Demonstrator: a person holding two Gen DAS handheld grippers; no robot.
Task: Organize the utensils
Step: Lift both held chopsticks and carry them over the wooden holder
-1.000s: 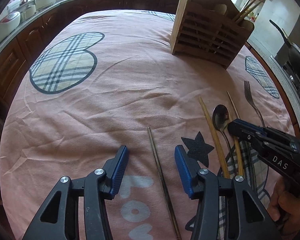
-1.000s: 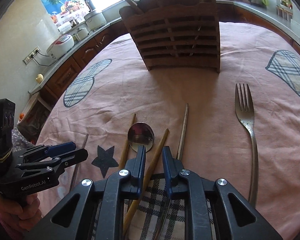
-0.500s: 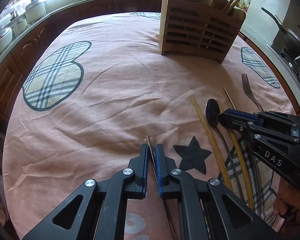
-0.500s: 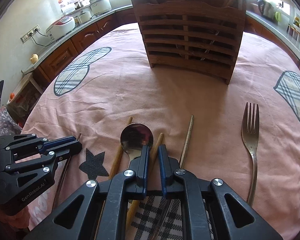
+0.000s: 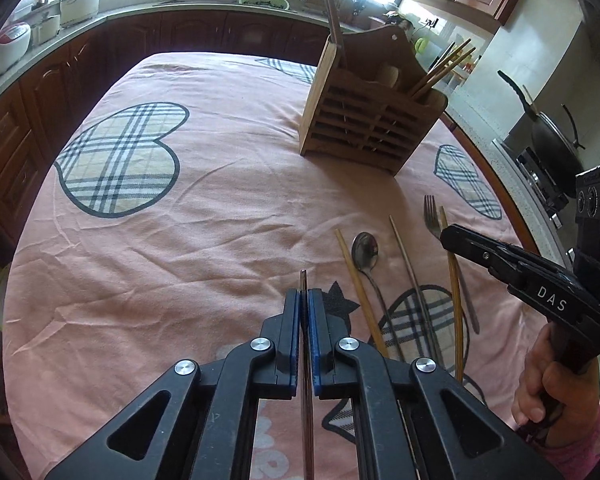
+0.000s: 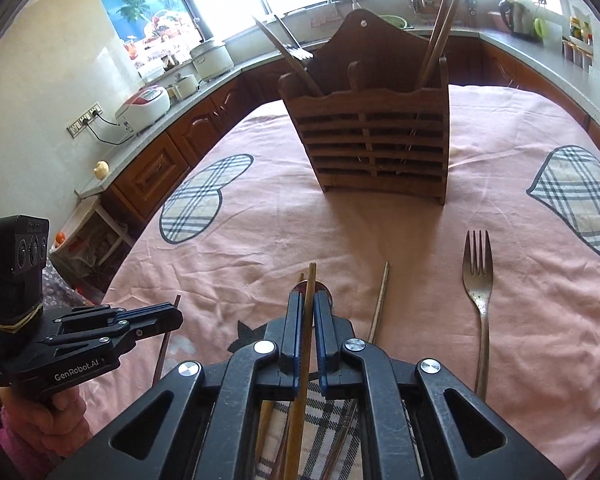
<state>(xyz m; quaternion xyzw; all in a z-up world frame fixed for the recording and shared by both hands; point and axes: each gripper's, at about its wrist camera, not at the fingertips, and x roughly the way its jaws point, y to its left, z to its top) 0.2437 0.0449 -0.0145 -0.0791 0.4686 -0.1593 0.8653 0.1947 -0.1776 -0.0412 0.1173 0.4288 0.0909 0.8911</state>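
Both jaws are clamped on chopsticks, a metal chopstick (image 5: 303, 280) leftward, a wooden chopstick (image 6: 309, 292) rightward, each aimed toward the wooden holder (image 6: 370, 148) ahead.

"DAS" on right gripper (image 5: 446, 236); "GenRobot.AI" on left gripper (image 6: 176, 314).

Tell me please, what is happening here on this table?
A person is sorting utensils with two handheld grippers. The left gripper is shut on a metal chopstick, and the right gripper is shut on a wooden chopstick. A spoon, a fork, another wooden chopstick and another metal chopstick lie on the pink tablecloth. The wooden utensil holder already has some chopsticks in it.
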